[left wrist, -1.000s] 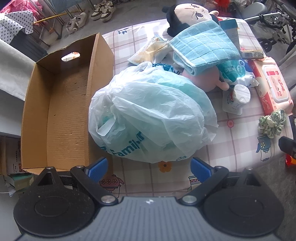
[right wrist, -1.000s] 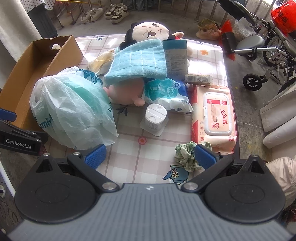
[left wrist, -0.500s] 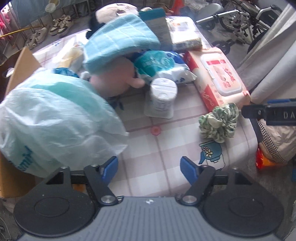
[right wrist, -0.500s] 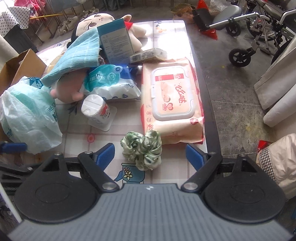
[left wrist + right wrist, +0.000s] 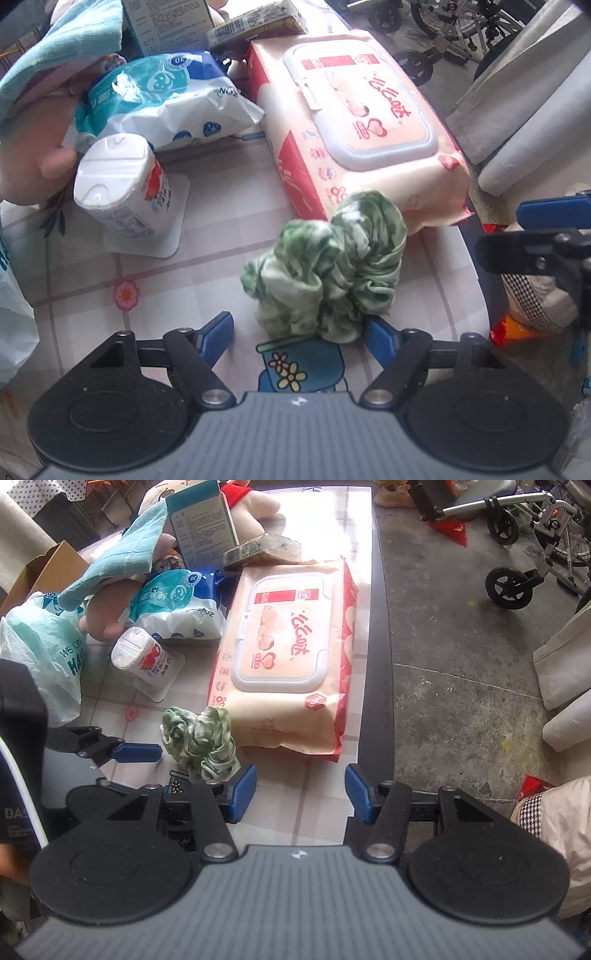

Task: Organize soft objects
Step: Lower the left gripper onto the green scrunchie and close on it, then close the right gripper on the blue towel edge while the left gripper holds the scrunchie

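Observation:
A green tie-dye scrunchie (image 5: 325, 266) lies on the checked tablecloth, touching the front corner of a pink wet-wipes pack (image 5: 354, 122). My left gripper (image 5: 299, 332) is open, its blue fingers either side of the scrunchie's near end. In the right wrist view the scrunchie (image 5: 201, 742) sits left of my right gripper (image 5: 301, 788), which is open and empty over the table's front right edge. The left gripper's finger (image 5: 136, 752) shows beside the scrunchie there. A blue towel (image 5: 118, 557) drapes over a pink plush (image 5: 103, 616); a white plastic bag (image 5: 40, 653) lies at left.
A small white bottle (image 5: 122, 188) lies on a white card, with a blue-white tissue pack (image 5: 162, 99), a carton (image 5: 201, 520) and a flat packet (image 5: 262, 550) behind. A cardboard box (image 5: 44, 568) stands far left. The table's dark edge (image 5: 376, 664) drops to concrete floor at right.
My left gripper swung right from the plastic bag and box to the scrunchie and now straddles it. My right gripper shifted right, from over the scrunchie to the table's edge.

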Motion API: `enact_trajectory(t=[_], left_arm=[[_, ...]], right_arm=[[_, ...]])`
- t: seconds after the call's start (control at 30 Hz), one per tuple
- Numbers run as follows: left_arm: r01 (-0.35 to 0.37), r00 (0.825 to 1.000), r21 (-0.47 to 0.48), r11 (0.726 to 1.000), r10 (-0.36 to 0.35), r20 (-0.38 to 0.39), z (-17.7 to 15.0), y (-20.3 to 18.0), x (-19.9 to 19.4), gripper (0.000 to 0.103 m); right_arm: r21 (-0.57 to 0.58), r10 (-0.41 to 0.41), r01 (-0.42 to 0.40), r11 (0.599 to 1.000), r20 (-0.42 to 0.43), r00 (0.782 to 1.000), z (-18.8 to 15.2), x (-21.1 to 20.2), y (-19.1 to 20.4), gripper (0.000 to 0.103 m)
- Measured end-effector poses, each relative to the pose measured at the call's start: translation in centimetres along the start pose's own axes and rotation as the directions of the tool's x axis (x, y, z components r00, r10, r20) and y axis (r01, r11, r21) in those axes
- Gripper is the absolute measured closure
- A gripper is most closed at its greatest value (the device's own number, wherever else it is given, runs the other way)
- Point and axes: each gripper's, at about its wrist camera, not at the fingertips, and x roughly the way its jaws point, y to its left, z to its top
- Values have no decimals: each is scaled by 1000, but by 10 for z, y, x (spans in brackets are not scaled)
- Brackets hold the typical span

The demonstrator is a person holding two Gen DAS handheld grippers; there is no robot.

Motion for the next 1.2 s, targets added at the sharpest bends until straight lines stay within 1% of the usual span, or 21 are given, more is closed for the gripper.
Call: enact_trajectory(t=[0.03, 0.07, 0.1, 0.13, 0.2, 0.23, 0.27, 0.47, 0.57, 0.6, 0.63, 0.67, 0.7, 0.77, 0.8, 0.87, 0.97, 1.03, 1.07, 1.1, 1.2], left_arm=[[-10, 1000, 8, 1000, 10, 19, 0, -2, 0, 31], [-20, 999, 12, 1000, 20, 35, -1, -3, -1, 40], [-27, 999, 9, 1000, 27, 46, -2, -2, -2, 52], [-33, 998, 1, 999, 33, 55, -4, 0, -4, 59], [-13, 998, -37, 999, 15, 56, -6, 9, -7, 89], [5, 999, -71, 997, -1, 49, -8, 17, -9, 97], [13, 999, -108, 994, -9, 42, -12, 25, -10, 99], [-35, 999, -206, 978, 41, 24, -38, 63, -26, 99], [-50, 998, -210, 976, 56, 23, -51, 78, -34, 96], [-42, 998, -206, 978, 49, 26, -54, 81, -36, 87], [-35, 999, -198, 980, 42, 31, -55, 79, -40, 81], [-26, 999, -188, 982, 34, 42, -56, 80, -44, 68], [-18, 998, -172, 985, 28, 52, -57, 81, -48, 50], [-3, 997, -137, 991, 14, 74, -52, 79, -57, 30], [11, 996, -120, 993, 0, 91, -50, 78, -58, 26], [27, 995, -86, 996, -18, 97, -41, 70, -54, 23], [15, 996, -47, 999, -11, 94, -27, 60, -38, 23], [12, 995, -49, 999, -7, 104, -22, 59, -30, 31], [8, 995, -56, 998, -2, 100, -20, 60, -27, 36], [-2, 996, -62, 998, 8, 94, -20, 61, -24, 46], [4, 995, -79, 997, 4, 104, -23, 67, -21, 61]], right_arm=[[-13, -1, 1, 1000, -4, 1000, 0, 0, -1, 50], [-27, -3, 3, 1000, -6, 1000, 2, 1, -1, 50], [-42, -3, 3, 999, -6, 1000, 4, 1, -1, 50], [-55, -1, 1, 998, -7, 1000, 6, 1, 0, 50], [-78, 6, -6, 997, -6, 1000, 13, 0, 5, 50], [-88, 12, -12, 996, -3, 1000, 17, 0, 8, 50], [-99, 18, -18, 995, -1, 1000, 22, 0, 12, 50], [-184, 66, -71, 980, -35, 997, 37, 7, 46, 50], [-203, 107, -113, 973, -41, 993, 38, 12, 64, 52], [-213, 114, -120, 970, -41, 993, 39, 14, 70, 52], [-221, 119, -125, 967, -40, 992, 41, 16, 76, 53], [-224, 123, -129, 966, -39, 992, 43, 18, 82, 53], [-224, 127, -133, 965, -40, 991, 44, 19, 86, 53], [-223, 129, -135, 965, -41, 991, 46, 21, 94, 53], [-224, 126, -132, 966, -44, 991, 47, 23, 97, 53], [-229, 122, -127, 965, -39, 992, 48, 22, 101, 53], [-233, 116, -115, 966, -8, 993, 57, 17, 105, 49], [-234, 119, -114, 965, 8, 993, 65, 16, 107, 45], [-236, 122, -115, 965, 15, 992, 70, 17, 109, 43], [-233, 116, -108, 966, 21, 993, 75, 18, 110, 43], [-226, 137, -131, 965, 12, 990, 86, 28, 115, 42]])
